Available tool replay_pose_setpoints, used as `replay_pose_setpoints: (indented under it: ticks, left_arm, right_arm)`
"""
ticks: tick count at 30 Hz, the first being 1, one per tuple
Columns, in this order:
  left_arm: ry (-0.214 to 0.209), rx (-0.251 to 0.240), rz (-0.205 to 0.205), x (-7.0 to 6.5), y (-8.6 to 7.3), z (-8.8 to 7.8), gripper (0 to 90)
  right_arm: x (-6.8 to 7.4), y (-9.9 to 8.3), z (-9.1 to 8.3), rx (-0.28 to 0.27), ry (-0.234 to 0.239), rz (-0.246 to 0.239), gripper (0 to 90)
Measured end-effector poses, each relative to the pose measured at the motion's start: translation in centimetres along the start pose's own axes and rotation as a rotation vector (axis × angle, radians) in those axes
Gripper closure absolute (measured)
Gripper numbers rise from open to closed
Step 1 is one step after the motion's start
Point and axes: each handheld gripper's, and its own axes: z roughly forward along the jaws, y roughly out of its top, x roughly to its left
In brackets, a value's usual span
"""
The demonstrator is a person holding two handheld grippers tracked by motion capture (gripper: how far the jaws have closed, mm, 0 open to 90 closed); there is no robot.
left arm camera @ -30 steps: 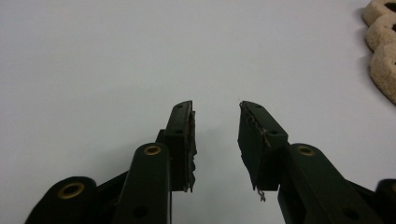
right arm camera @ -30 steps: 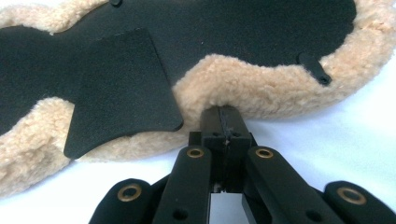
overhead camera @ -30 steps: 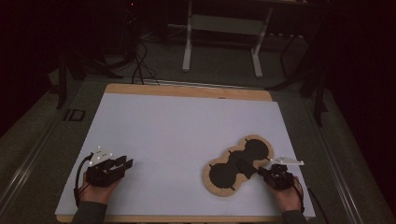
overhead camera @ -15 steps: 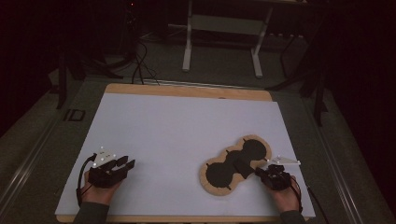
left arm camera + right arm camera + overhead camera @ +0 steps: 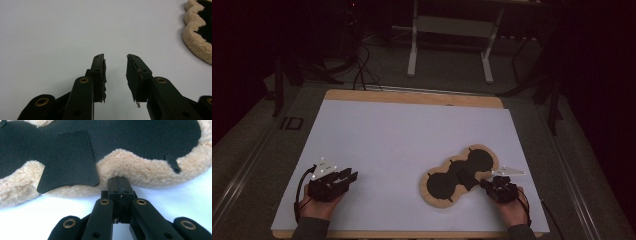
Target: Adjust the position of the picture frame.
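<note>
A peanut-shaped black pad with a tan fleece rim [image 5: 432,197] lies flat on the white table, right of centre. A loose black flap [image 5: 70,160] lies across its narrow waist. My right gripper [image 5: 482,183] is shut, and its tips [image 5: 120,179] touch the fleece rim [image 5: 150,170] from the near right; I cannot tell if any fleece is pinched. My left gripper [image 5: 352,176] rests at the near left, far from the pad. It [image 5: 115,56] stands open over bare table with nothing between the jaws, which have just been closing a little. The pad's rim [image 5: 197,42] shows off to its right.
The white sheet [image 5: 412,135] covers a wooden tabletop whose far edge [image 5: 412,97] shows. Beyond the table stand a white metal frame [image 5: 452,25] and cables [image 5: 362,70] on a dark floor.
My right gripper has shifted a little to the left, and the pad has slid left with it. The left hand has stayed in place.
</note>
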Motion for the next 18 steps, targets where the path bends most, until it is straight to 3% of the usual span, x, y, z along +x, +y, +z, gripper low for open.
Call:
replay_pose_setpoints:
  ticks: [6,18]
  left_arm:
    - [0.001,0.0,0.018,-0.4,0.1,0.1,67.8]
    - [0.004,0.013,0.038,-1.0,0.2,0.5,65.5]
  right_arm:
    - [1.1,0.6,0.5,0.008,-0.008,-0.047,90.0]
    - [1.8,1.4,1.3,0.005,0.011,-0.061,90.0]
